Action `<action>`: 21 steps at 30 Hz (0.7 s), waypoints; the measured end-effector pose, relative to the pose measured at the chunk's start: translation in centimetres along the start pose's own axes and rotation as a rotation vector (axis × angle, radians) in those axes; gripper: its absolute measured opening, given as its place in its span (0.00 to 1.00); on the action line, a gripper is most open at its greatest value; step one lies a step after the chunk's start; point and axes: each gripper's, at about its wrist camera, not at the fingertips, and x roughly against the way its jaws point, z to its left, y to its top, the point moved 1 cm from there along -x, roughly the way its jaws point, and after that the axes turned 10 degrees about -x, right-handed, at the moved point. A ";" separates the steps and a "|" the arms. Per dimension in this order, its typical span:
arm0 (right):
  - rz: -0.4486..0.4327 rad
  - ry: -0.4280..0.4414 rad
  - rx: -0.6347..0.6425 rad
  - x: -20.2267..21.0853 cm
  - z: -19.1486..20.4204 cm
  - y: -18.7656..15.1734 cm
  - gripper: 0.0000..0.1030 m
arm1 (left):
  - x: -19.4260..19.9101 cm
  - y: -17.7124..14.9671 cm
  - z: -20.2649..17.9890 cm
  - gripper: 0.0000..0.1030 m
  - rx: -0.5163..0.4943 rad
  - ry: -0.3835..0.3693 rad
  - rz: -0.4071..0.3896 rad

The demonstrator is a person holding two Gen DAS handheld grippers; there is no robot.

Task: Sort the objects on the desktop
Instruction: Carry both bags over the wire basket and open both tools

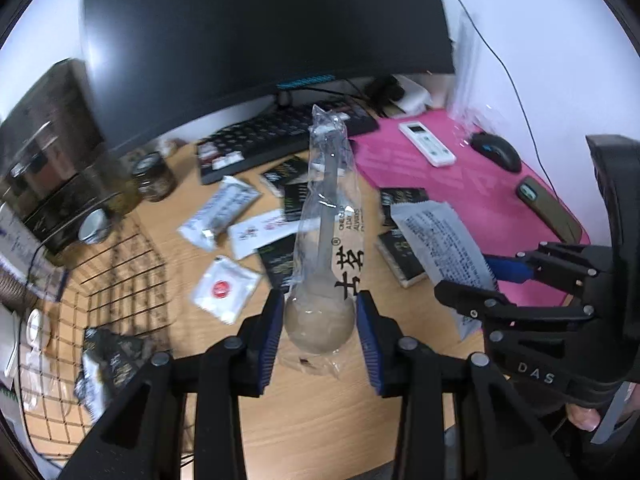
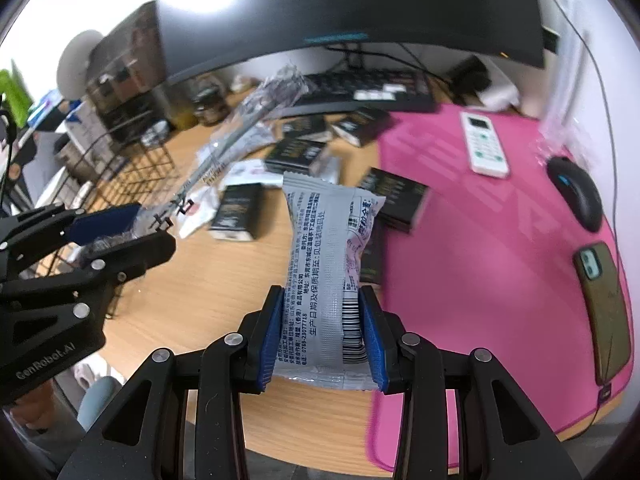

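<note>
My left gripper (image 1: 320, 336) is shut on a spoon in a clear plastic wrapper (image 1: 328, 216) and holds it above the wooden desk (image 1: 320, 420); the same wrapped spoon (image 2: 240, 128) shows in the right wrist view, with the left gripper (image 2: 132, 232) at the left. My right gripper (image 2: 320, 336) is shut on a grey snack packet (image 2: 328, 264) with a barcode, held above the desk; the packet also shows in the left wrist view (image 1: 436, 248). Several white sachets (image 1: 224, 288) and black boxes (image 1: 400, 256) lie scattered on the desk.
A black wire basket (image 1: 120, 280) at the left holds a dark packet (image 1: 108, 364). A monitor (image 1: 256, 40), keyboard (image 1: 280, 136) and jar (image 1: 154, 176) stand behind. A pink mat (image 2: 500, 260) carries a white remote (image 2: 482, 144), mouse (image 2: 576, 192) and phone (image 2: 604, 300).
</note>
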 end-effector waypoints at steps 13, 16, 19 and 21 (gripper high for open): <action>-0.002 0.168 0.219 0.0 13.3 1.1 0.36 | 6.1 -5.6 9.9 0.39 0.224 0.156 -0.038; -0.008 0.215 0.292 0.1 17.5 1.4 0.36 | 7.4 -7.1 12.5 0.39 0.286 0.198 -0.042; -0.007 0.260 0.354 -0.5 21.6 1.5 0.36 | 8.1 -9.0 15.3 0.39 0.341 0.239 -0.028; 0.006 0.277 0.382 -1.1 23.8 1.2 0.36 | 7.8 -10.0 16.8 0.39 0.371 0.257 -0.005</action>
